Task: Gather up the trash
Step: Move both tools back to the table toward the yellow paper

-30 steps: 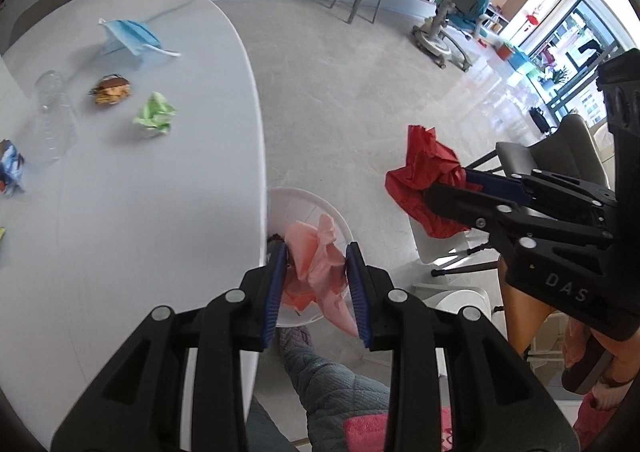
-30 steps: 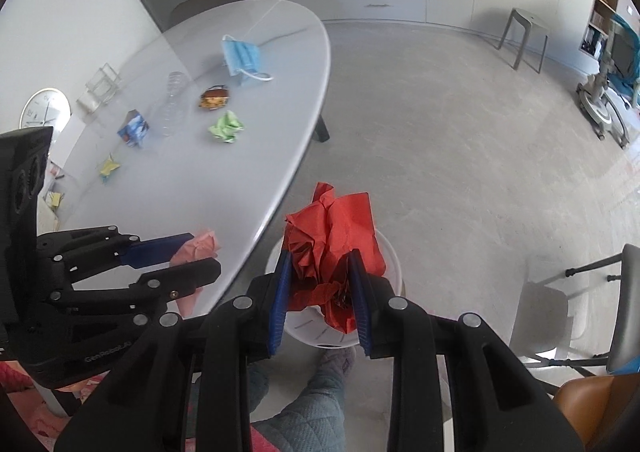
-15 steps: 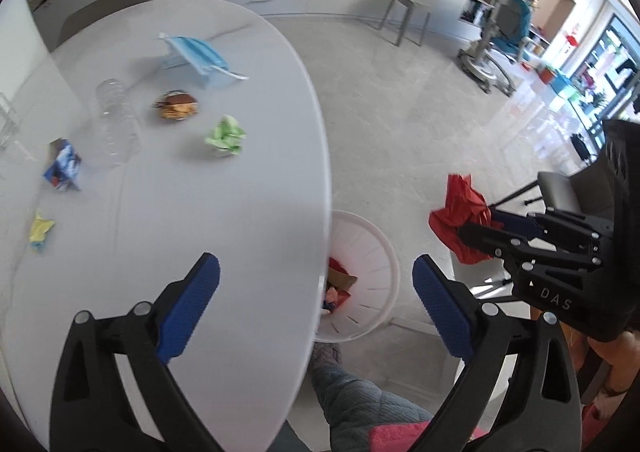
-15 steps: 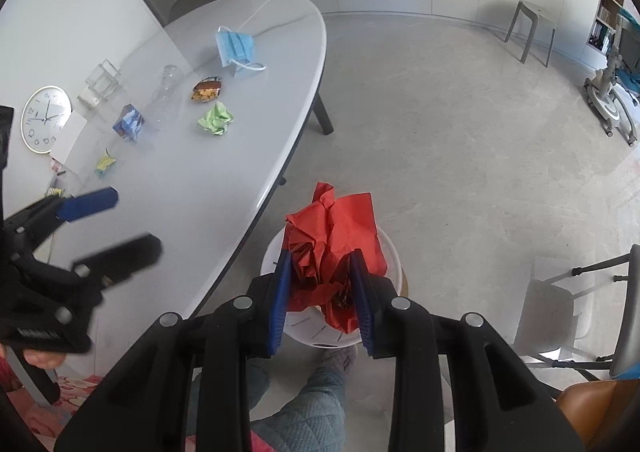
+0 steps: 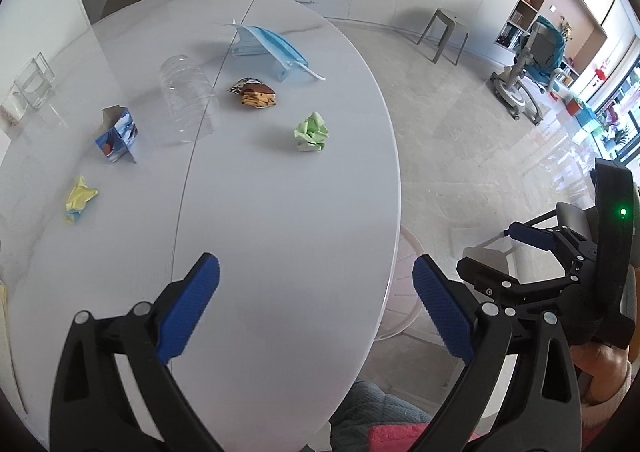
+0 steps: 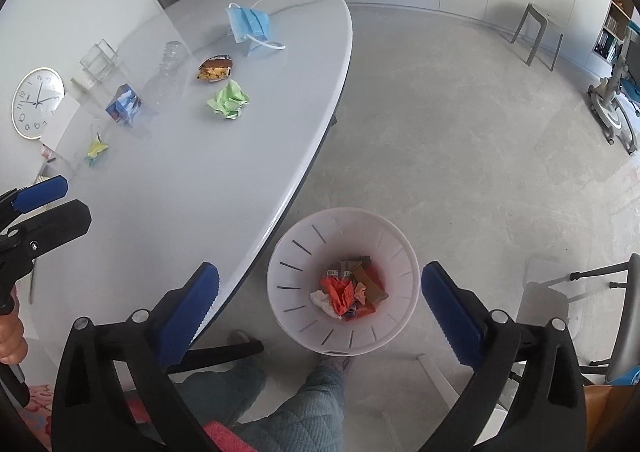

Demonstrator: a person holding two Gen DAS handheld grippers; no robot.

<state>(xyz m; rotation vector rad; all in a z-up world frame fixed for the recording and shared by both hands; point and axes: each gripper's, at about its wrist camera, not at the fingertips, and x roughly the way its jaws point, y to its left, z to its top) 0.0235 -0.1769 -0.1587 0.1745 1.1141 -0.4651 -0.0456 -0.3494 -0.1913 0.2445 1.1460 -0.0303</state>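
My left gripper [image 5: 316, 292] is open and empty above the near end of the white oval table [image 5: 260, 236]. My right gripper [image 6: 320, 300] is open and empty above the white trash bin [image 6: 296, 252] on the floor; red and pink paper [image 6: 340, 292] lies inside. On the table lie a green paper ball [image 5: 312, 132], a snack wrapper [image 5: 254, 94], a blue face mask [image 5: 272, 46], a clear plastic bottle [image 5: 186, 104], a small blue carton [image 5: 116, 136] and a yellow paper scrap [image 5: 80, 198]. The right gripper also shows in the left wrist view [image 5: 512, 252].
The bin's rim [image 5: 408, 272] shows just past the table's right edge. A grey stool [image 6: 538, 36] and a wheeled chair [image 5: 532, 68] stand on the far floor. A chair [image 6: 560, 292] stands right of the bin. A clock [image 6: 36, 102] and glass boxes [image 6: 98, 60] are at the table's left.
The left gripper opened, dropped the pink paper into the bin and moved over the table. The right gripper opened and the red paper fell into the bin.
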